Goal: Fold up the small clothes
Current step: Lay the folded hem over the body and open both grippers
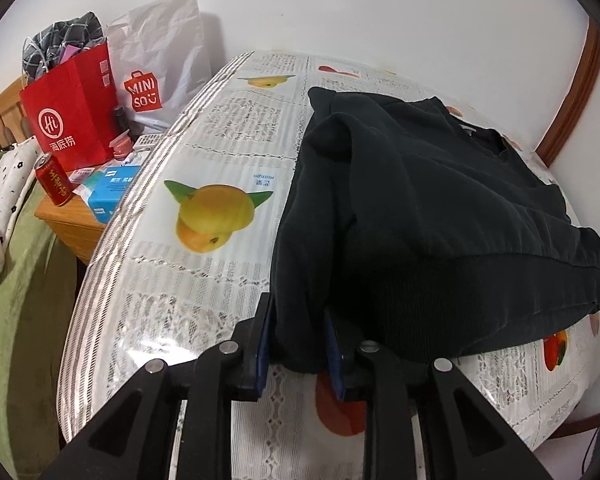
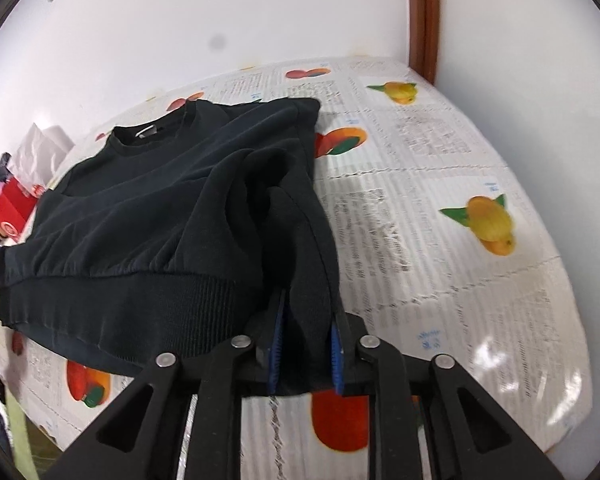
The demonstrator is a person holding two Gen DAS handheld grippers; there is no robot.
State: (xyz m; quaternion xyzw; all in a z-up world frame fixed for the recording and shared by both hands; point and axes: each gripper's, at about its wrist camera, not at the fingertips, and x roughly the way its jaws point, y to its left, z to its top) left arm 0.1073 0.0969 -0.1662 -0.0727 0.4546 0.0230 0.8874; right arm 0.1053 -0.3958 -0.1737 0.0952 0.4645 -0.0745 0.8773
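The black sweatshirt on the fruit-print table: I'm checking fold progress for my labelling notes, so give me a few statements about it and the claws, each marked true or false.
1. Both claws grip the black sweatshirt at its bottom corners. True: left claw, right claw.
2. The sweatshirt is red. False: it is black.
3. Its neckline lies at the far end from the claws. True.
4. The tablecloth is plain white. False: it shows fruit and newsprint.
5. A red paper bag stands beside the table. True.
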